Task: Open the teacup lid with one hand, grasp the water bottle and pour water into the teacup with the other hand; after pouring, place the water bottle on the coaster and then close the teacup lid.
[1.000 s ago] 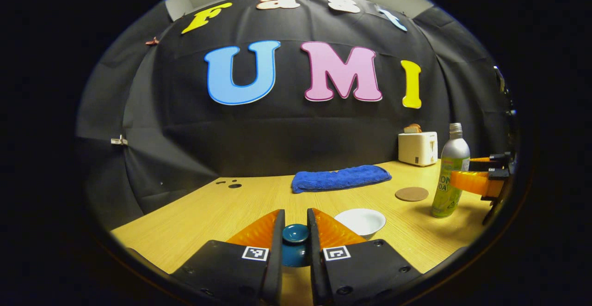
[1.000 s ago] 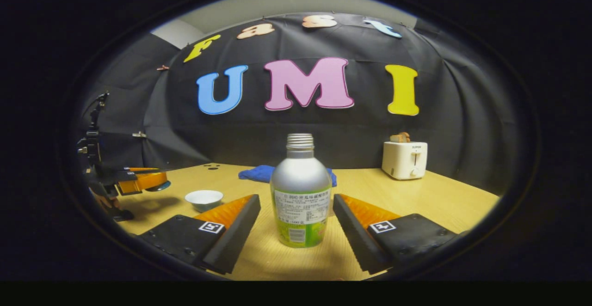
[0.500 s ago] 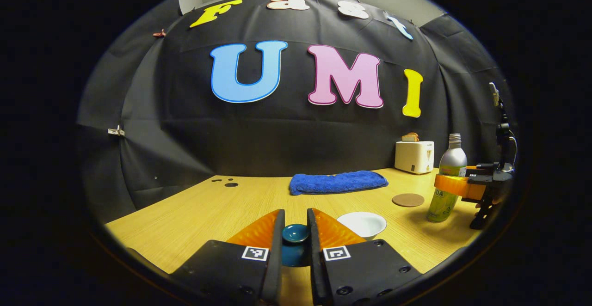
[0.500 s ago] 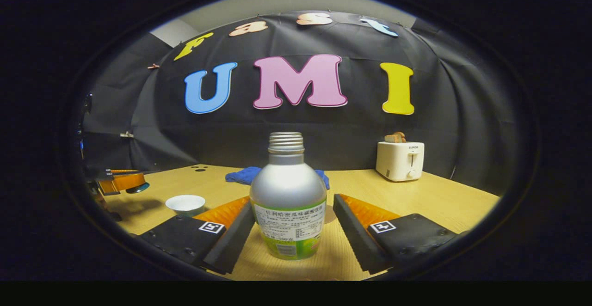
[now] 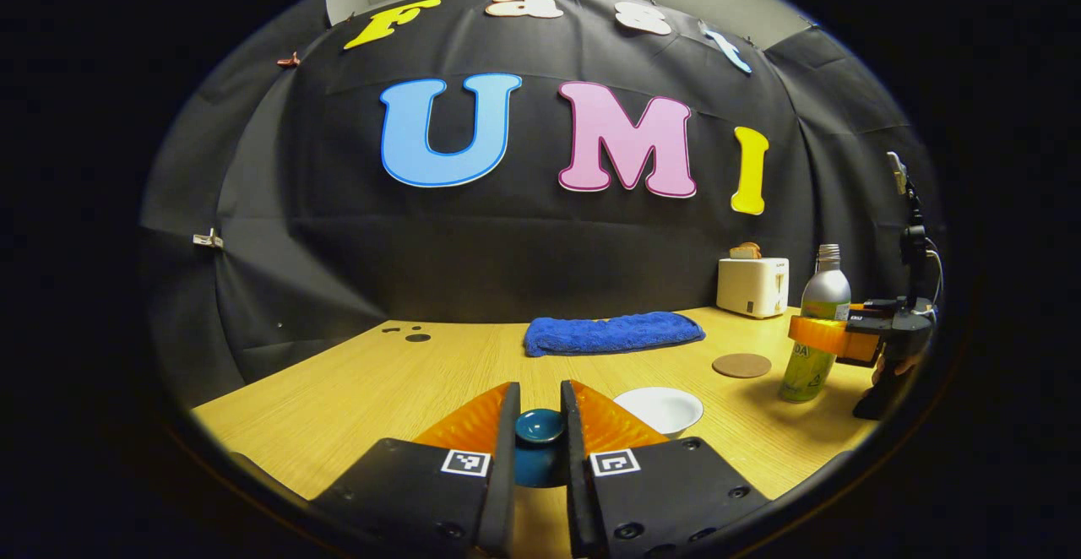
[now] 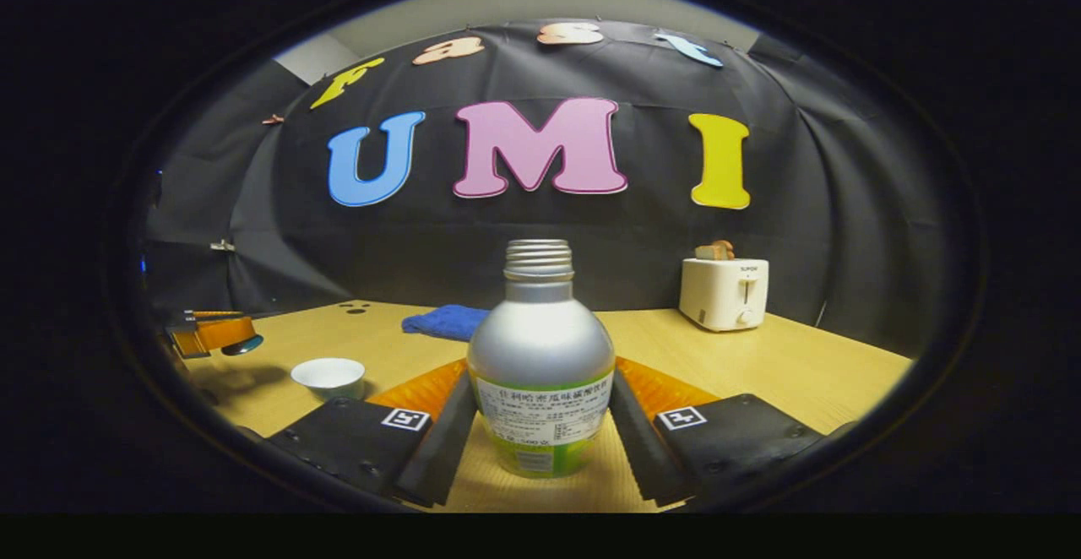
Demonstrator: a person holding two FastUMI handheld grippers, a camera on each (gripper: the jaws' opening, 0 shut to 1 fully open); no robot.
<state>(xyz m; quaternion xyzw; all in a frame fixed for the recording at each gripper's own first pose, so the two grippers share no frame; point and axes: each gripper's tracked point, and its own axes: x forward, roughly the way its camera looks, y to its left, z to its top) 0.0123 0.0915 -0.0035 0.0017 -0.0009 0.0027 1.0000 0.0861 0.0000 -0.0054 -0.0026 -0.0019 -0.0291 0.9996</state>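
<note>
The right tool clamps the upright silver, green-labelled metal water bottle on the table. The open white teacup lies left of it, while the left tool grips the dark teal lid.

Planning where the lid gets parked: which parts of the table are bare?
Bare: the wide stretch of table left of the teacup, from the near edge back to the blue towel. Crowded: the right side, where coaster, water bottle, right gripper and toaster cluster.
</note>
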